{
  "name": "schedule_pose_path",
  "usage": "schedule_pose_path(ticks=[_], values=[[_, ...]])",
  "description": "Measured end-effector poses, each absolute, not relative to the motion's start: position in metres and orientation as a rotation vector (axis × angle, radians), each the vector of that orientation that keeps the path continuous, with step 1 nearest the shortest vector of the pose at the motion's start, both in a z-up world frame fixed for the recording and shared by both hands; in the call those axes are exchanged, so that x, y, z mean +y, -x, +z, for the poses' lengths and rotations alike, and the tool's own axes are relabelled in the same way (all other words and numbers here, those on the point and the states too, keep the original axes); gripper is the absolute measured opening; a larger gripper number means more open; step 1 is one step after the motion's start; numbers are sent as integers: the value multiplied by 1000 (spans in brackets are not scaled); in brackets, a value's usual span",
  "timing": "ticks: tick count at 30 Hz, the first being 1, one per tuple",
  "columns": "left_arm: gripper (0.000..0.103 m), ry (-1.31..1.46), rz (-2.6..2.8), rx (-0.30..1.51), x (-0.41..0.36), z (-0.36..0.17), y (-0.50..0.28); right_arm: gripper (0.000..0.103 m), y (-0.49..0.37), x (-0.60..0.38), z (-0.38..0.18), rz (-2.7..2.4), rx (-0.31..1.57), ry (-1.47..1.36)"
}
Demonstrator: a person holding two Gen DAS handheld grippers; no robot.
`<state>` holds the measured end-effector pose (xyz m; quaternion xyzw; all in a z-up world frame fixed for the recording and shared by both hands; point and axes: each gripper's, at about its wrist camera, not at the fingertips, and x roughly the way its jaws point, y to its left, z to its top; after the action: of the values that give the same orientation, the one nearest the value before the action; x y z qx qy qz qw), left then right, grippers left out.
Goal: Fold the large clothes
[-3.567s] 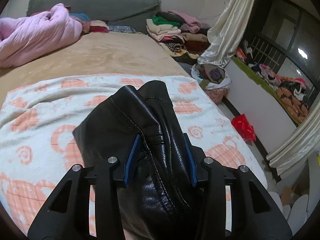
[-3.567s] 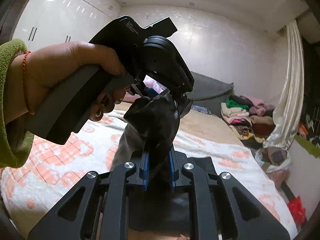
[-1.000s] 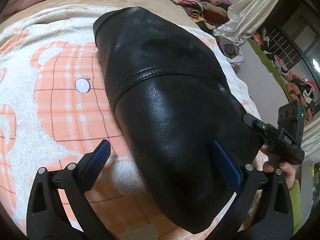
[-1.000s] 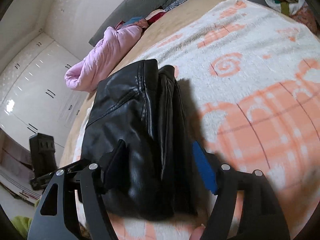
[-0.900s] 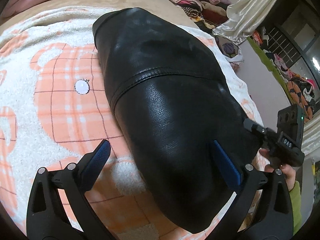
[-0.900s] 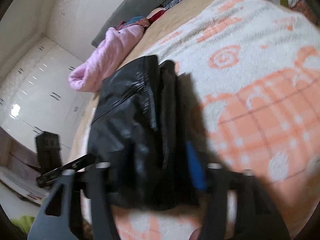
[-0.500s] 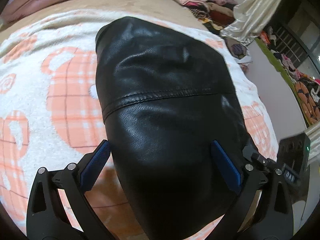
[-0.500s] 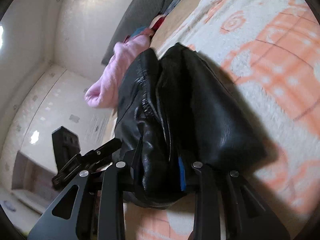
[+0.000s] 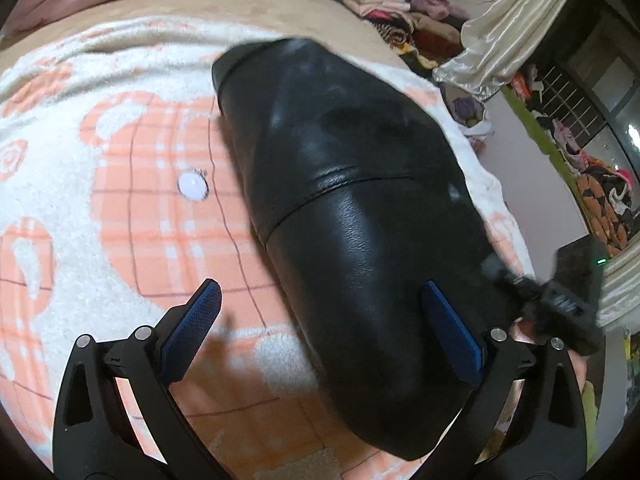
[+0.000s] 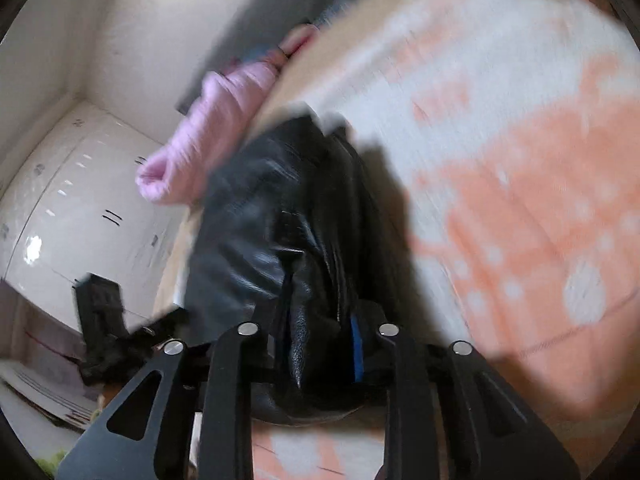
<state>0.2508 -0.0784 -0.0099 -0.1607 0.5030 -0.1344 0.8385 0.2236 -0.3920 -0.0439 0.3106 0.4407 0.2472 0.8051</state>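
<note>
Several thick, slick layers of the black leather jacket [image 10: 288, 240] fill my right jaws [image 10: 320, 356], which have just been closing onto its stiff folded edge, while my left jaws [image 9: 320, 332] gape wide.

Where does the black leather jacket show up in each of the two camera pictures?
Left wrist view: the black leather jacket fills the centre, lying on the bed.
Right wrist view: it sits at lower centre, its near edge clamped in the right gripper.
Shared landmark: the orange-and-white blanket under it.

Home bedroom: blanketed bed [image 9: 100, 208], clothes piles [image 9: 392, 4]
</note>
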Motion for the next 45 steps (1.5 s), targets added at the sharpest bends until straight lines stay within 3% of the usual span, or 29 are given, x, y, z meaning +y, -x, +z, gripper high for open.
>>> schedule_pose_path(ticks=[3, 6, 8, 10, 12, 15, 21, 23, 28, 34, 42, 44, 45], values=[[95, 411, -322, 1083, -80, -20, -252, 34, -218, -398, -43, 506, 933, -638], [95, 421, -324, 1086, -79, -19, -252, 72, -216, -398, -29, 466, 939, -544], [95, 436, -332, 1095, -80, -19, -253, 68, -219, -401, -36, 499, 972, -583], [95, 471, -349, 1111, -83, -22, -257, 51, -222, -404, -54, 552, 1008, -693], [94, 505, -382, 1136, -91, -29, -260, 47, -217, -404, -60, 568, 990, -725], [88, 478, -398, 1138, -97, -25, -269, 44, -203, -399, -62, 574, 967, -812], [88, 350, -311, 1150, -66, -12, -279, 44, -175, -338, -66, 608, 975, -841], [88, 381, -317, 1166, -55, -20, -275, 50, -172, -333, -60, 572, 938, -777], [88, 419, -327, 1132, -50, -22, -267, 93, -173, -344, -15, 519, 898, -613], [88, 414, -314, 1103, -54, -19, -264, 93, -229, -353, 23, 428, 848, -570], [88, 398, -318, 1101, -55, -17, -258, 93, -308, -346, -9, 358, 987, -577], [88, 393, -321, 1099, -55, -16, -257, 63, -317, -338, -20, 403, 1034, -621], [88, 388, -320, 1098, -54, -15, -256, 55, -317, -333, -20, 429, 1042, -629]])
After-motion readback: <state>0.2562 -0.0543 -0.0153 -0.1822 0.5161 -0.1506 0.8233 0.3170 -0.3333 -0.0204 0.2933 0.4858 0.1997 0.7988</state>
